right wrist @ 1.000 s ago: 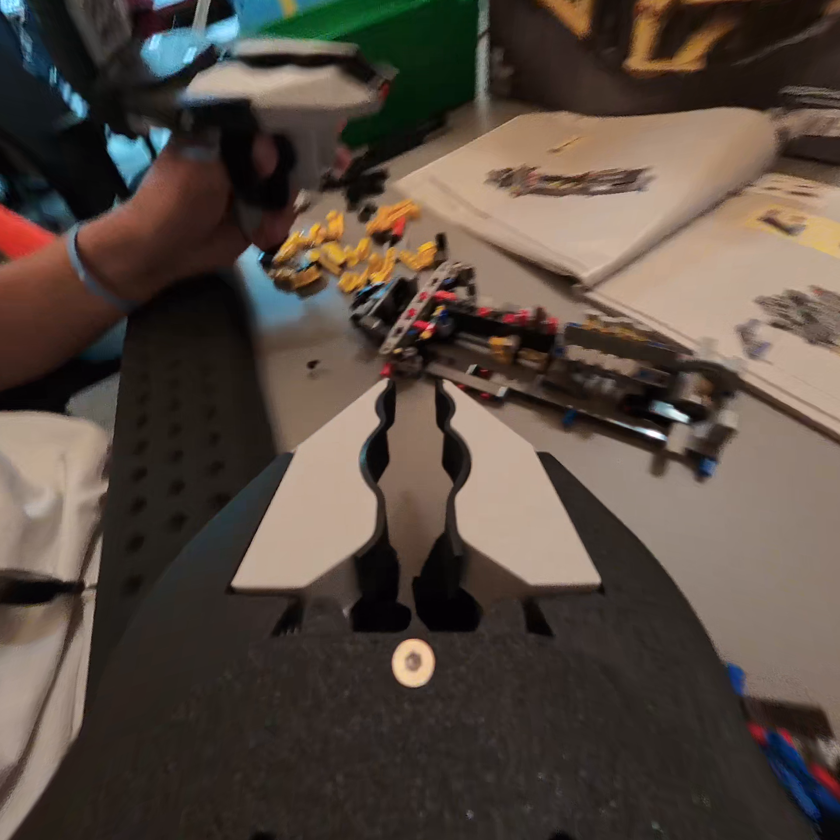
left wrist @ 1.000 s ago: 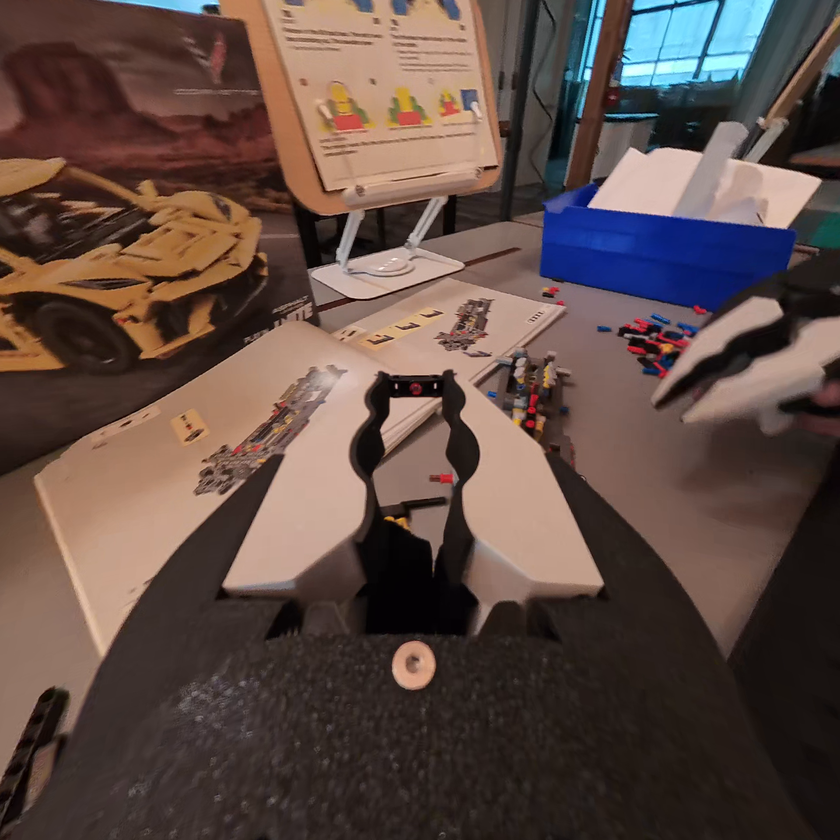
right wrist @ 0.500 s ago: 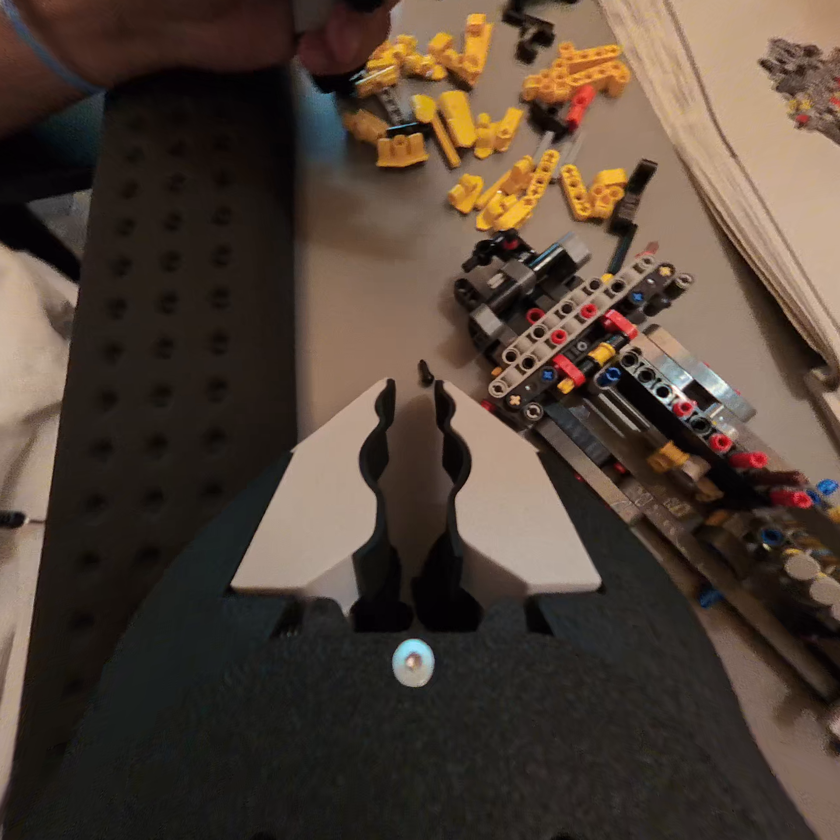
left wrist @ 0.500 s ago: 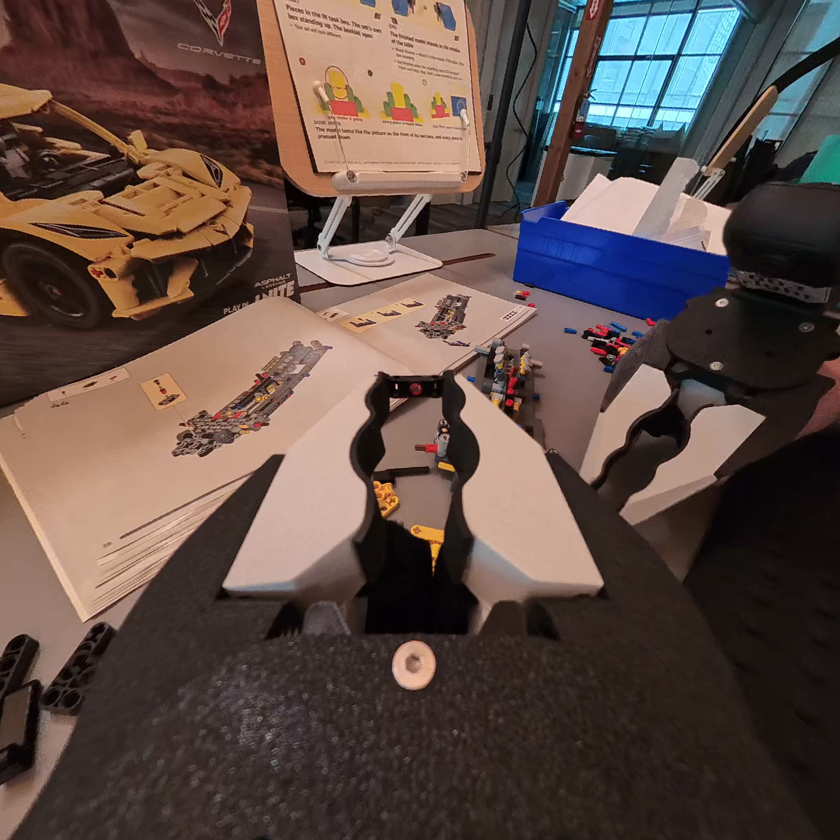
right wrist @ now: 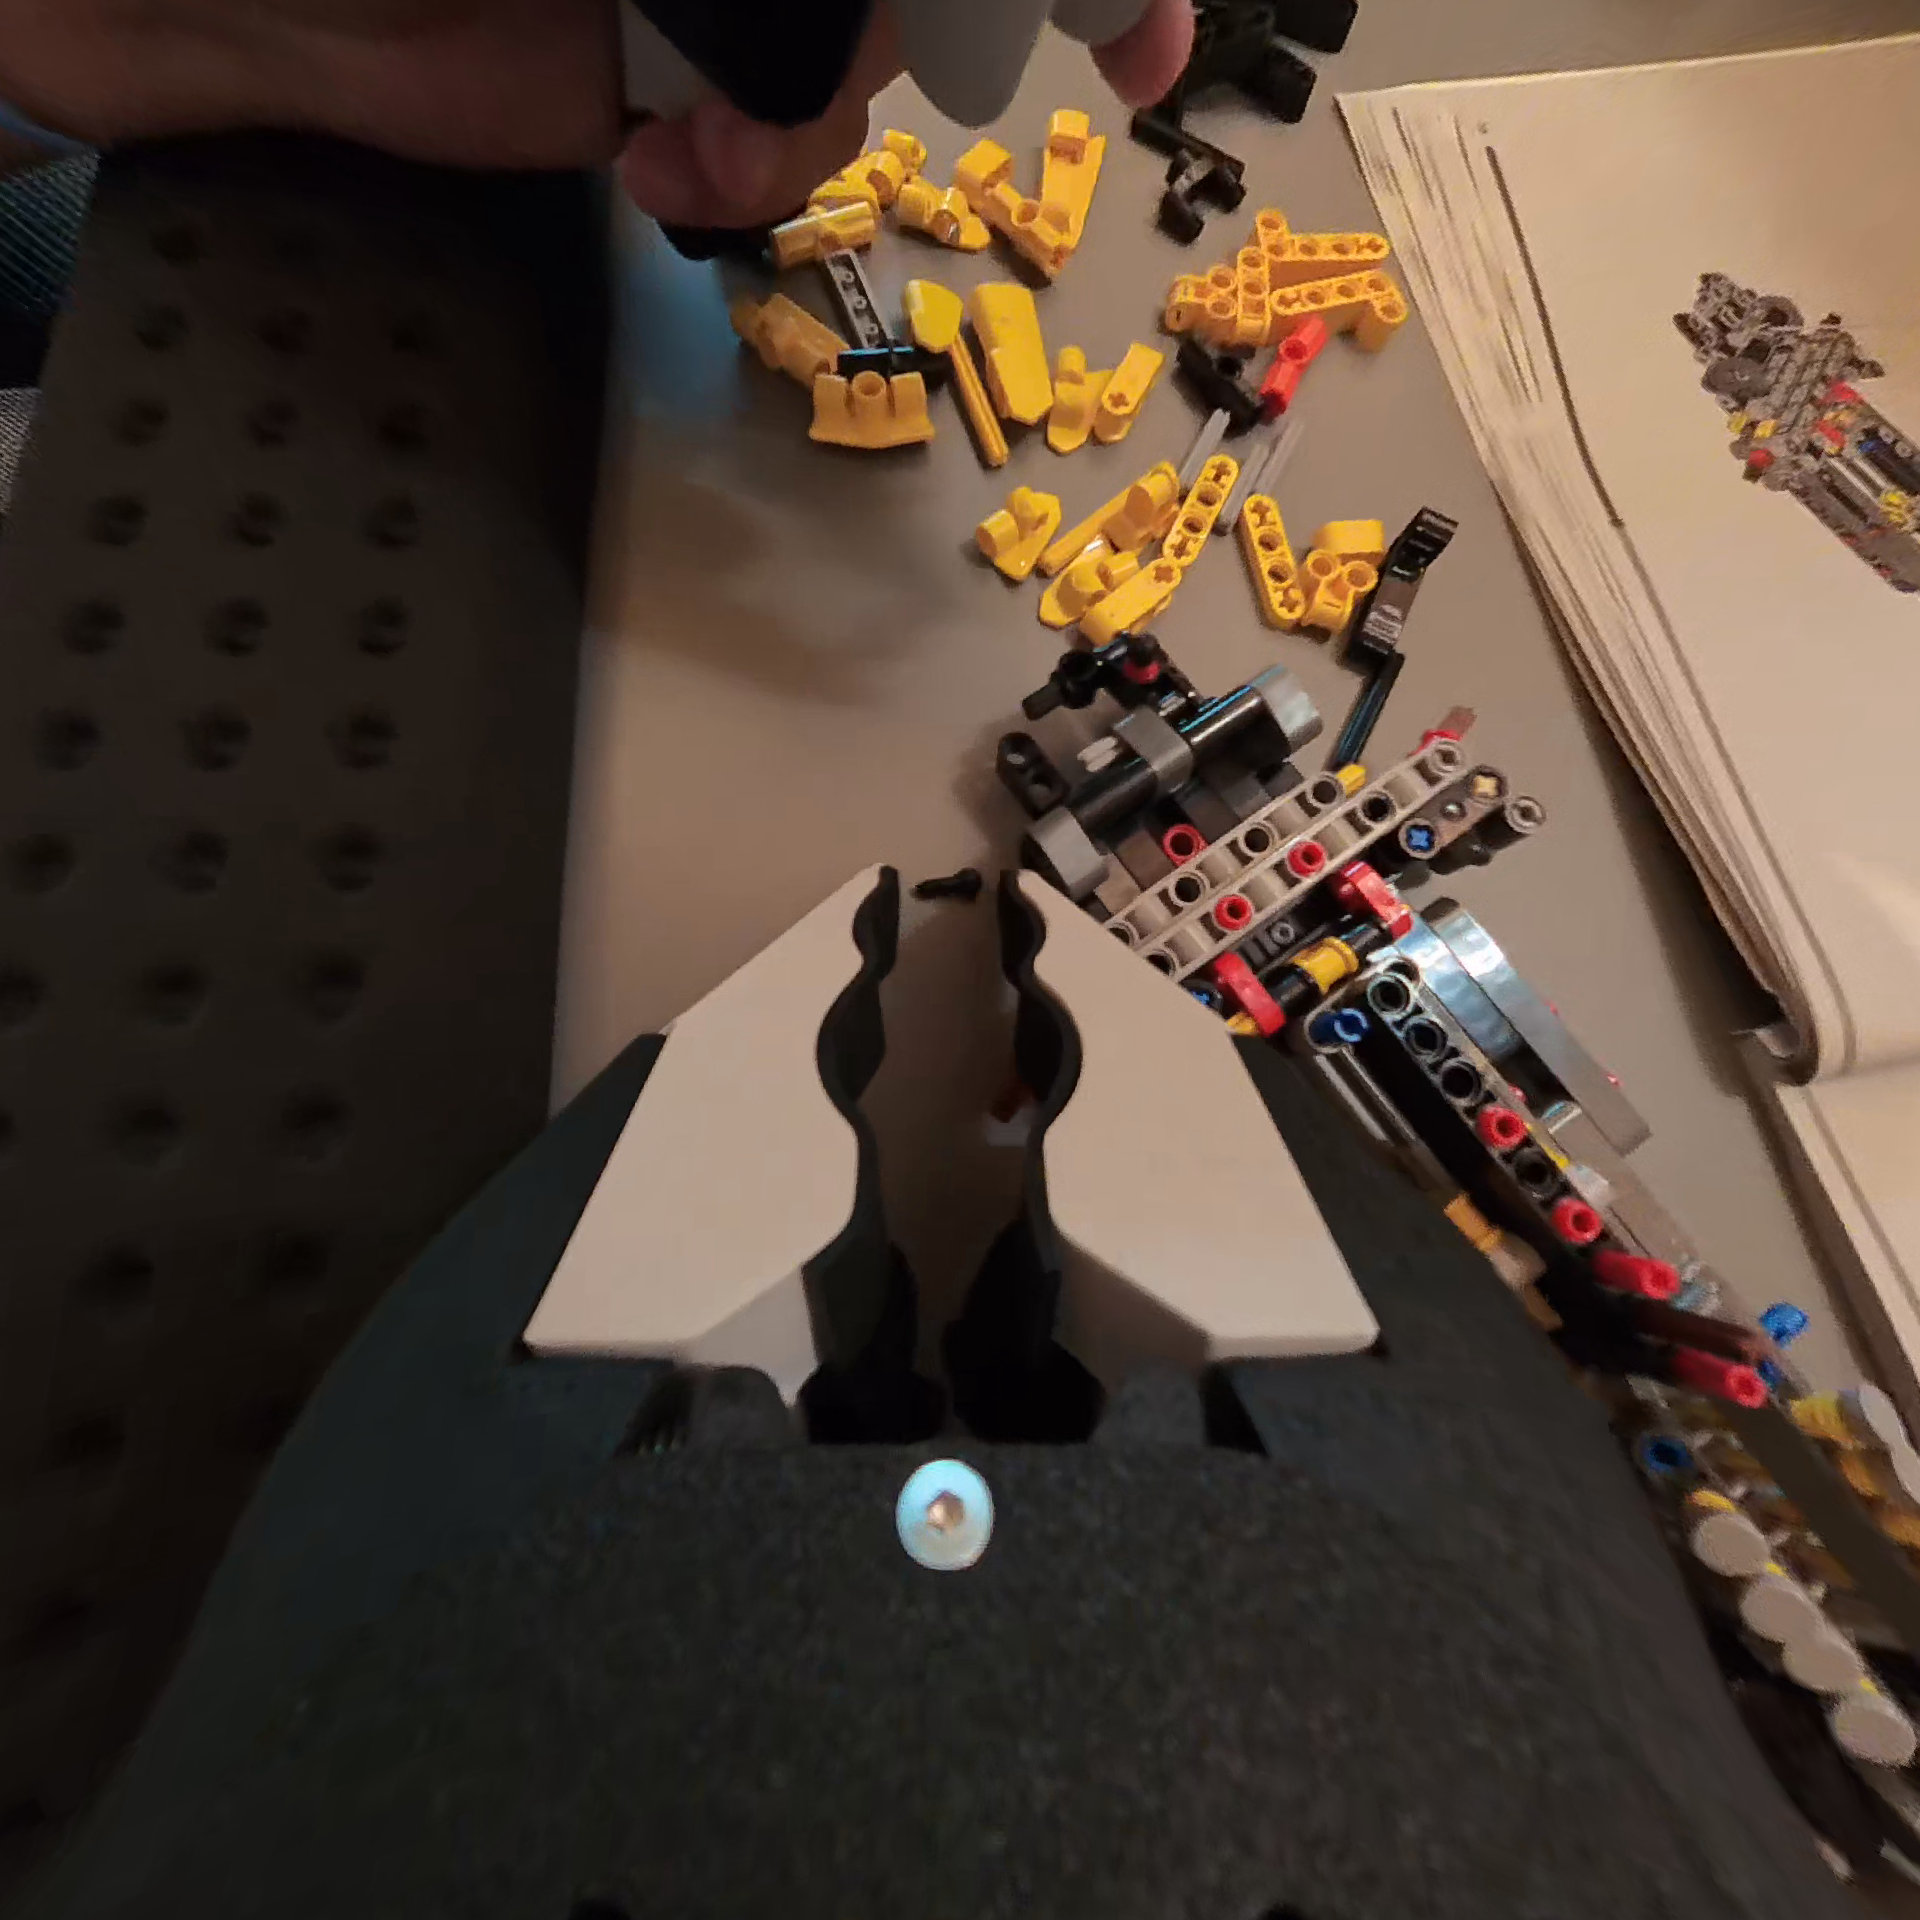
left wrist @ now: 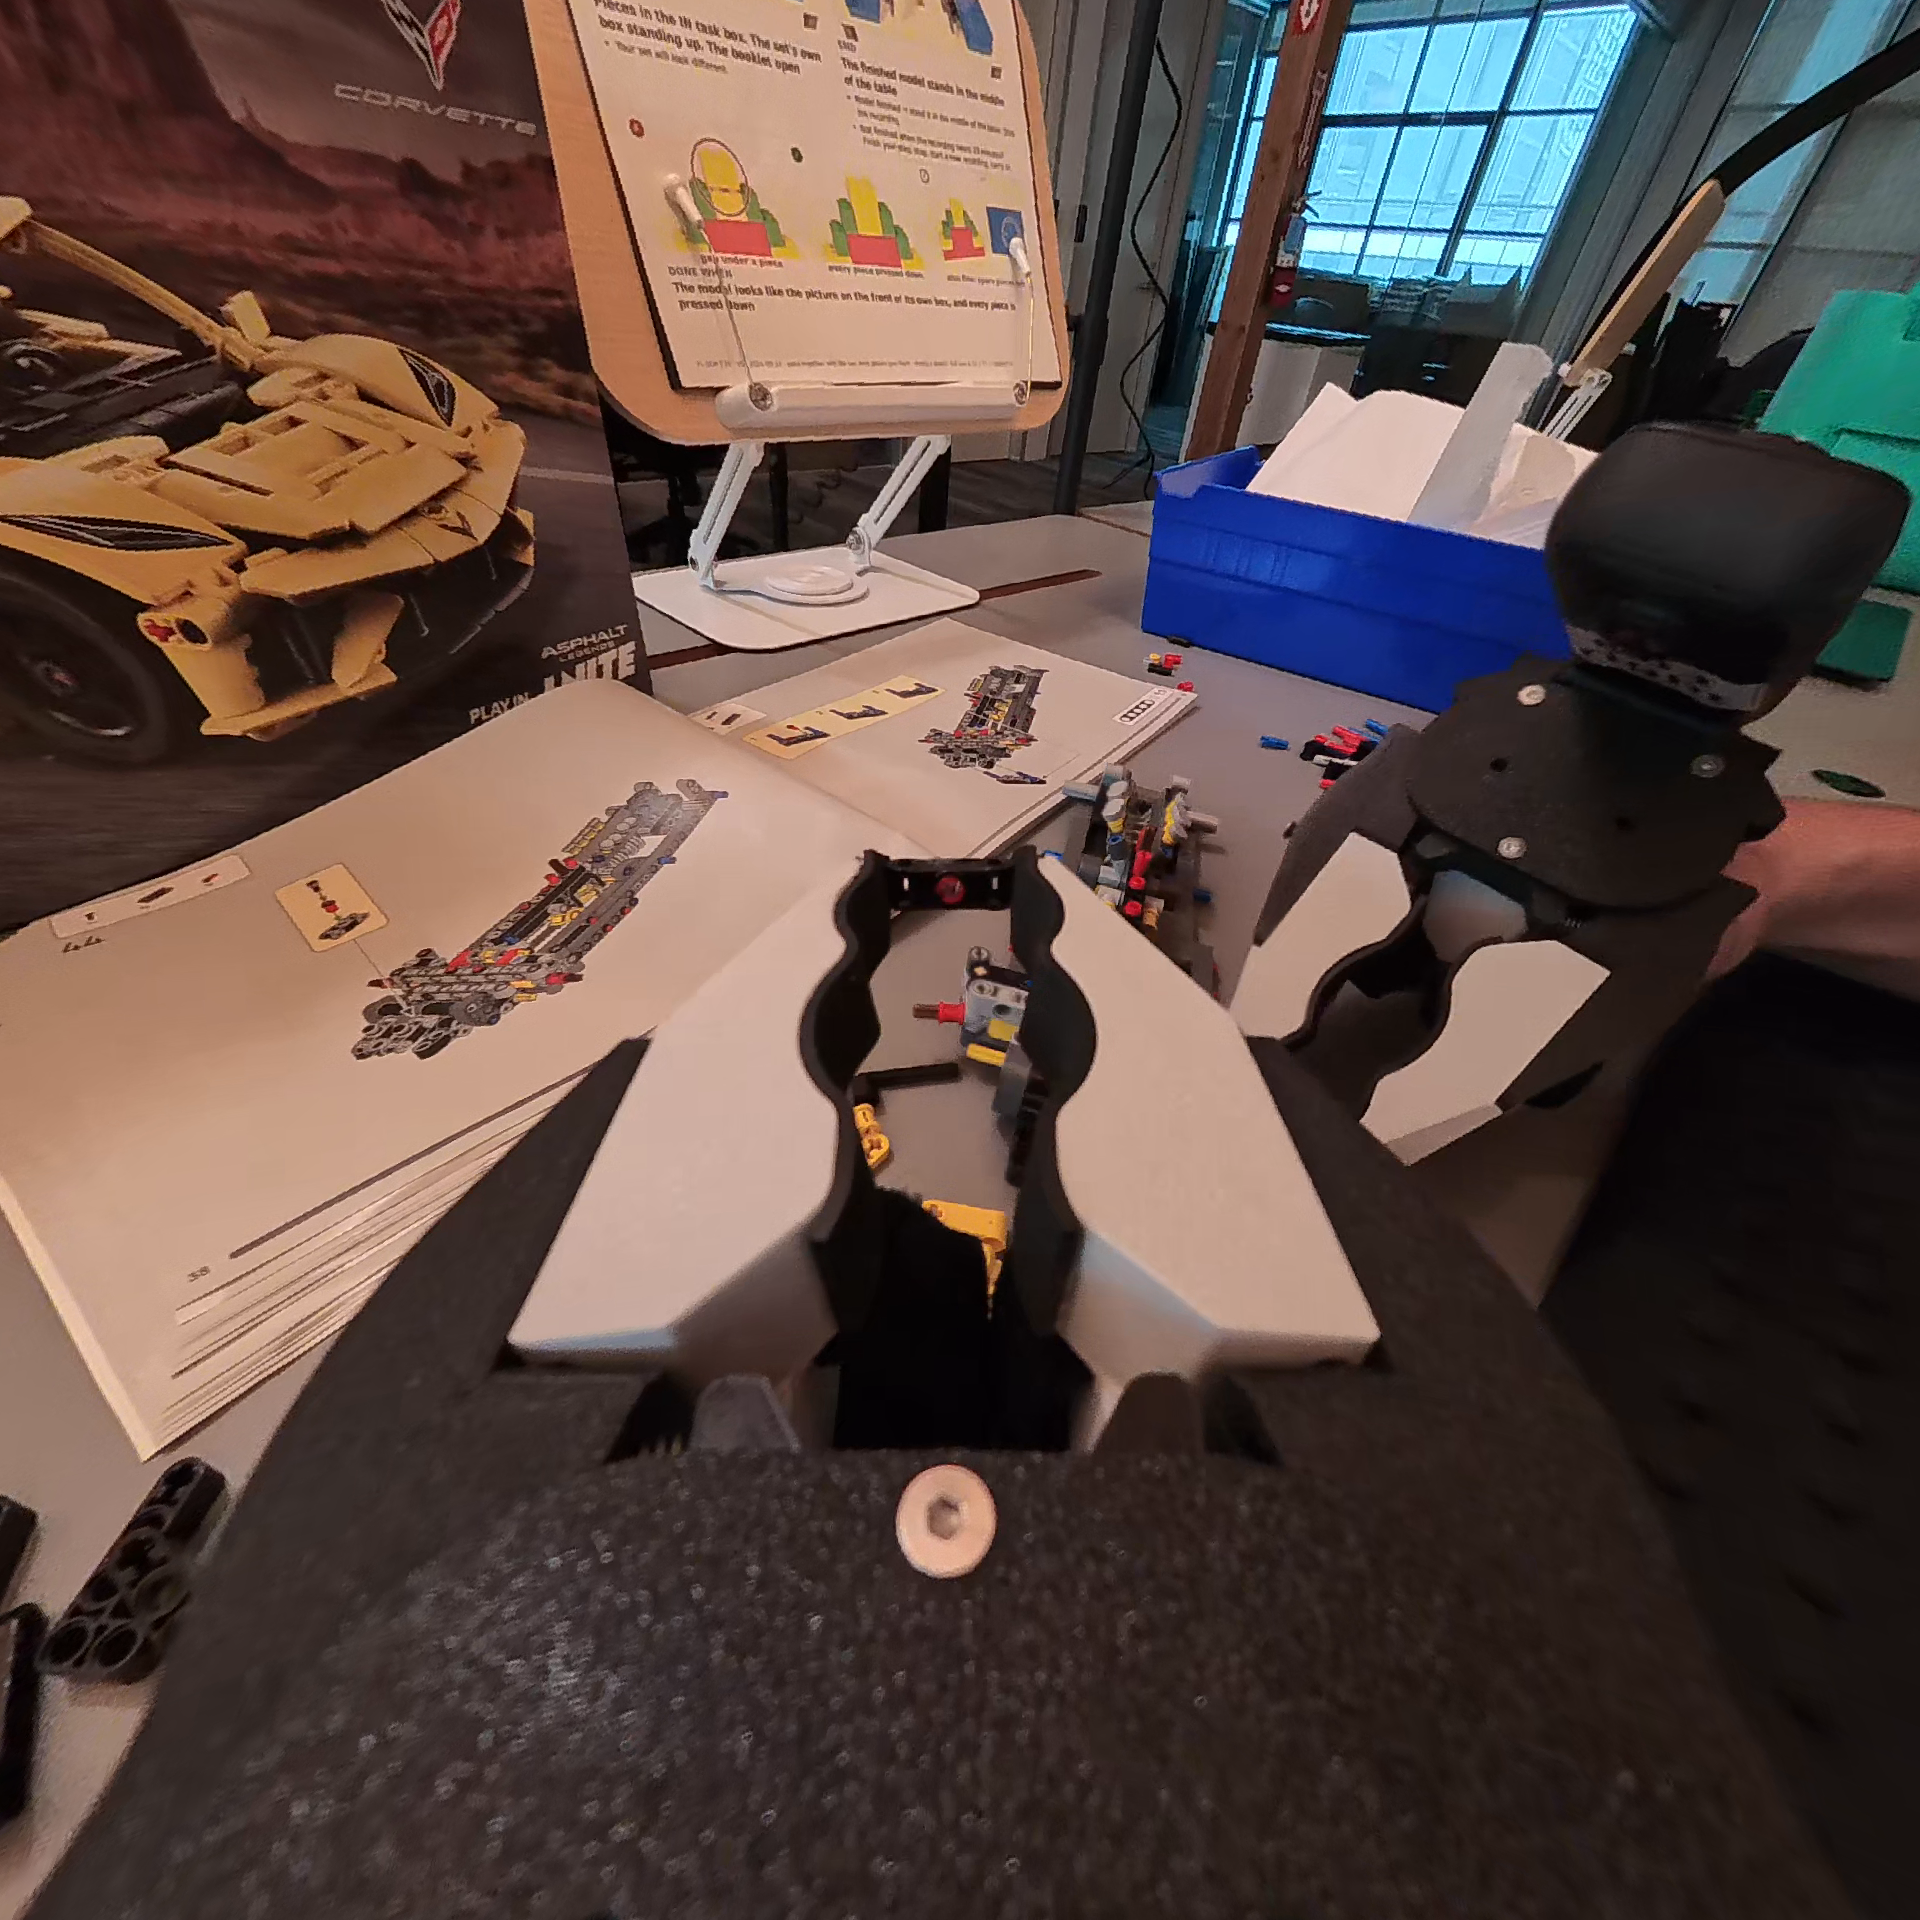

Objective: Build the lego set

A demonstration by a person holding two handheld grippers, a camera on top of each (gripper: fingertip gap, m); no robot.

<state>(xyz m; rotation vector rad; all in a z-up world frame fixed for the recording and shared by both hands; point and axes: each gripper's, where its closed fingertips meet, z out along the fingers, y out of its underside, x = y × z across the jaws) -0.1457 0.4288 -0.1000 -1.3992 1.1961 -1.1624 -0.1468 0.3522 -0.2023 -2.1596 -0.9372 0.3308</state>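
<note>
Left gripper (left wrist: 948, 888): raised above the table, fingers clamped on a short black beam with a red pin (left wrist: 948, 886) held crosswise at the tips.
Right gripper (right wrist: 940, 883): pointed steeply down at the table, jaws parted by a narrow gap, nothing between them; a tiny black pin (right wrist: 948, 884) lies on the table just past the tips.
Chassis assembly (right wrist: 1340, 935): long grey-and-black Technic build with red and blue pins, lying on the grey table (right wrist: 748, 644) just beside the right gripper's right finger.
Loose yellow parts (right wrist: 1091, 384): scattered beyond the chassis, near the person's hand (right wrist: 675, 104).
Instruction booklet (left wrist: 395, 966): open flat, left of the chassis.
Set box (left wrist: 260, 416): upright behind the booklet, yellow car pictured.
Blue bin (left wrist: 1340, 592): far right of the table, white paper inside.
Instruction stand (left wrist: 831, 312): at the table's far edge.
</note>
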